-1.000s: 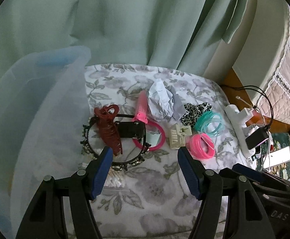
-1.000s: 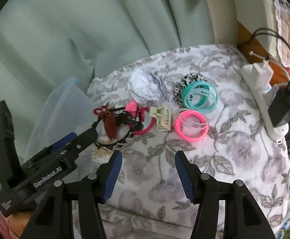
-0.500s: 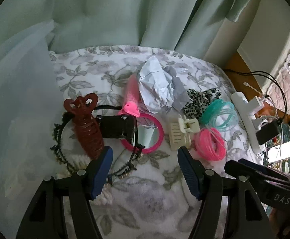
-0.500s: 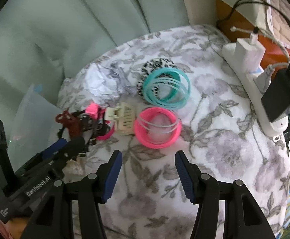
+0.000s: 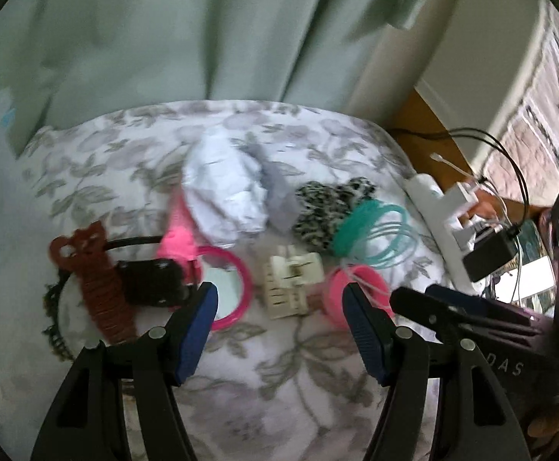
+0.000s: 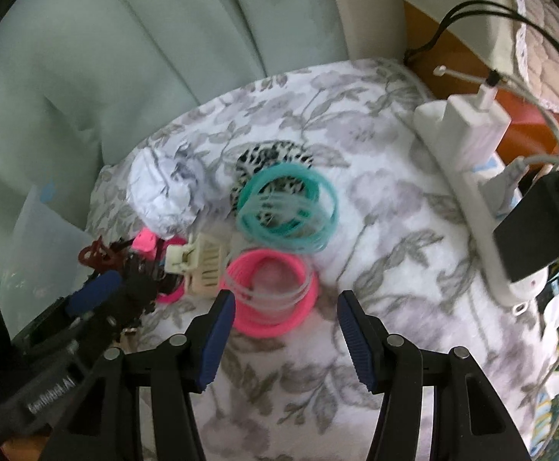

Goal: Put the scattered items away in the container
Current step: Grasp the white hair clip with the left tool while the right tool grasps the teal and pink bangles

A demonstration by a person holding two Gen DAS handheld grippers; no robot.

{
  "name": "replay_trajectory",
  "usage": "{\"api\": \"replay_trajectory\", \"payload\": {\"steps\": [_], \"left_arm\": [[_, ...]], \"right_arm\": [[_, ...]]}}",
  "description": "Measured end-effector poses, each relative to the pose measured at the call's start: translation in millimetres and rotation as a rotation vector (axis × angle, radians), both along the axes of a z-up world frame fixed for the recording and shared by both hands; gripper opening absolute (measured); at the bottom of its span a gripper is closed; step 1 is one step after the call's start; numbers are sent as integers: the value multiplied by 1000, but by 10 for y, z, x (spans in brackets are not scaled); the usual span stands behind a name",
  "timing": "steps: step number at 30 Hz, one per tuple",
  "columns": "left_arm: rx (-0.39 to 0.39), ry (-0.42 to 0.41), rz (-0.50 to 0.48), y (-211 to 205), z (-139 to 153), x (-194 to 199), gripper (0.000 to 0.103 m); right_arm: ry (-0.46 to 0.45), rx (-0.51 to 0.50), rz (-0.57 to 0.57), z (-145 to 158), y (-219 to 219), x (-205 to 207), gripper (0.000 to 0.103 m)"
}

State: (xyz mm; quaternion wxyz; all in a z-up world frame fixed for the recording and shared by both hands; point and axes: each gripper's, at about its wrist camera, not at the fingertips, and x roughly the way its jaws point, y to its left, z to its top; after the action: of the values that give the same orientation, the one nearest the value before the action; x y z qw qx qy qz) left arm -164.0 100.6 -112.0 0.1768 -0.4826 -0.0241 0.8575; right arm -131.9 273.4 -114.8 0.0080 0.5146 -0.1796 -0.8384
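Observation:
Scattered hair items lie on a floral cloth. In the left wrist view my left gripper (image 5: 279,307) is open, just above the cream claw clip (image 5: 293,286), with the pink hand mirror (image 5: 222,292) by its left finger and the pink hair ties (image 5: 356,292) by its right. My right gripper (image 6: 285,311) is open over the near edge of the pink hair ties (image 6: 272,296). Behind them lie teal hair ties (image 6: 287,207), a leopard scrunchie (image 6: 272,157) and crumpled white paper (image 6: 164,192). A brown claw clip (image 5: 95,280) and a black clip (image 5: 152,280) rest on a black headband (image 5: 55,307). The clear plastic container (image 6: 45,238) stands at the left.
A white power strip (image 6: 471,199) with chargers and cables runs along the cloth's right edge. A pale green curtain (image 5: 202,30) hangs right behind the items. The two grippers sit close together, with the left gripper (image 6: 95,292) beside the right one's left finger.
Both grippers have come down and closer to the items. The left one has shifted right, from over the headband to over the cream clip. The right one has closed in on the pink ties.

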Motion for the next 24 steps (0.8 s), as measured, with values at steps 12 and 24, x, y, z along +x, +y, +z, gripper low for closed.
{"api": "replay_trajectory", "payload": {"steps": [12, 24], "left_arm": [[-41, -38, -13, 246, -212, -192, 54], [-37, -61, -5, 320, -341, -330, 35]], "right_arm": [[-1, 49, -32, -35, 195, -255, 59], [16, 49, -41, -140, 211, -518, 53]]}}
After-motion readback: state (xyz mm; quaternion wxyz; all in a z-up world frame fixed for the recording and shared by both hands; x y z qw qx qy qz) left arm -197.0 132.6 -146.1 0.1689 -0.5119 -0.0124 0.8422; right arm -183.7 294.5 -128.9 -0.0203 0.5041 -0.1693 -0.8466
